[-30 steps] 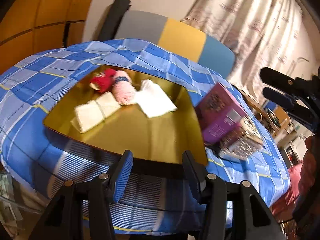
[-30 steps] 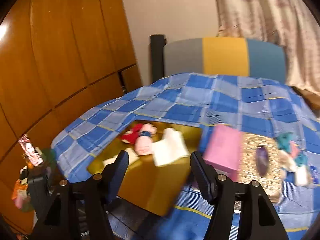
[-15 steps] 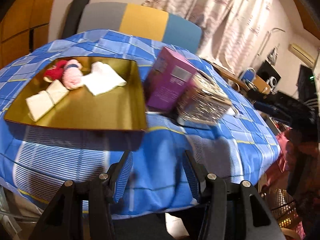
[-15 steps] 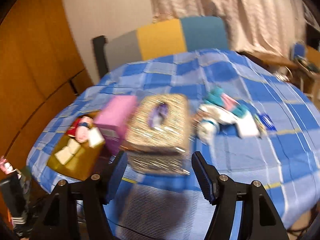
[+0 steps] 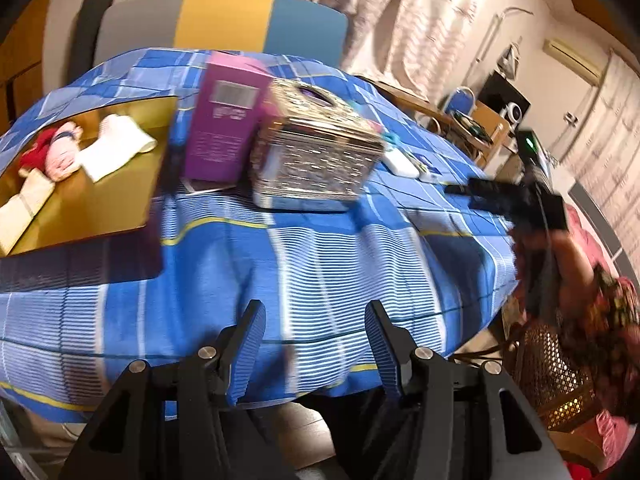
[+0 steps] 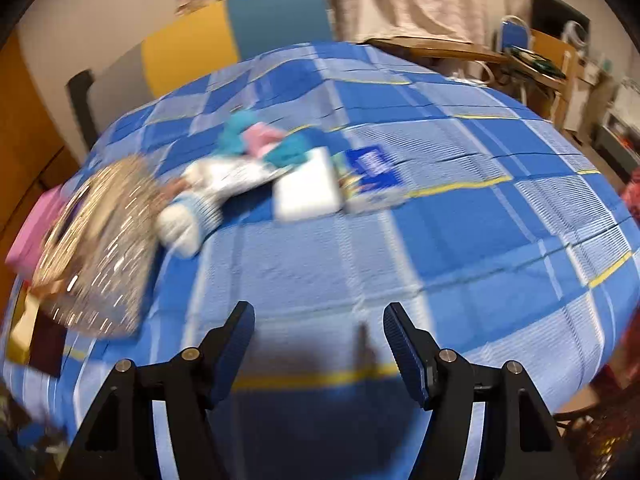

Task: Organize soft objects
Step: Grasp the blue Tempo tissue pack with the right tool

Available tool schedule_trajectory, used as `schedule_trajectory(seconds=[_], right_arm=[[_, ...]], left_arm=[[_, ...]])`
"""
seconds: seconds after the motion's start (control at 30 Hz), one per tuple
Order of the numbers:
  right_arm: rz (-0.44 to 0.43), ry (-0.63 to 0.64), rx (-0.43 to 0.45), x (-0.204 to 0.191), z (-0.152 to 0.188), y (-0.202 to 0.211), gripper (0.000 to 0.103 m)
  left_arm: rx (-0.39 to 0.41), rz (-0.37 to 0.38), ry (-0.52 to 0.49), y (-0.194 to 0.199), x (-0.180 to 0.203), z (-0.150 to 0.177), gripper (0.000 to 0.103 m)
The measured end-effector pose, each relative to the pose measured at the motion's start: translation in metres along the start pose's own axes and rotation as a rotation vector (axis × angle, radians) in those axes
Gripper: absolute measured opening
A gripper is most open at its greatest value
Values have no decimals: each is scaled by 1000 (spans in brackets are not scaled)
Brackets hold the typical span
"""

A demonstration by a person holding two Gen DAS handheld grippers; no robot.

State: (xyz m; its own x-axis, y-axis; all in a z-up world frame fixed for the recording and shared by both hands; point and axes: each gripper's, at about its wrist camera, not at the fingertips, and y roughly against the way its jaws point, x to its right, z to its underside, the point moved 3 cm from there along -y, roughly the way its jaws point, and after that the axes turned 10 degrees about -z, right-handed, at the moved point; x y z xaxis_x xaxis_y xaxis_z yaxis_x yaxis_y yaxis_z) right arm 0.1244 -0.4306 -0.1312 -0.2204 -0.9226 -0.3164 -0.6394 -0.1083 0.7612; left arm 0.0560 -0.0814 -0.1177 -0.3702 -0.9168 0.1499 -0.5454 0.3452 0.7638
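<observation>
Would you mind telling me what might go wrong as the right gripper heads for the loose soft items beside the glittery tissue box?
1. The soft pile overlaps a white block and a blue packet, so the open right gripper might pinch those too.
2. The glittery tissue box sits close beside the pile; a sweep could knock it.
3. The view is blurred, so aim may be off.

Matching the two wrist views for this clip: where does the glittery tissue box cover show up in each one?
Left wrist: the glittery tissue box cover sits upper centre, touching the right side of the upright purple box.
Right wrist: it is at the far left edge, badly blurred, with the pink-looking box behind it.
Shared landmark: the white block on the blue checked cloth, lying to the right of the cover in both views.
</observation>
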Motion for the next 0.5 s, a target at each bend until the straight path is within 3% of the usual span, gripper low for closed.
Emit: schedule_trajectory(seconds=[0.23, 0.5], right_arm=[[49, -30, 5, 33, -66, -34, 70], [39, -68, -63, 50, -97, -90, 69]], left_arm=[[-34, 14, -52, -13, 31, -6, 52], [-56, 2, -98, -21, 48, -16, 52]])
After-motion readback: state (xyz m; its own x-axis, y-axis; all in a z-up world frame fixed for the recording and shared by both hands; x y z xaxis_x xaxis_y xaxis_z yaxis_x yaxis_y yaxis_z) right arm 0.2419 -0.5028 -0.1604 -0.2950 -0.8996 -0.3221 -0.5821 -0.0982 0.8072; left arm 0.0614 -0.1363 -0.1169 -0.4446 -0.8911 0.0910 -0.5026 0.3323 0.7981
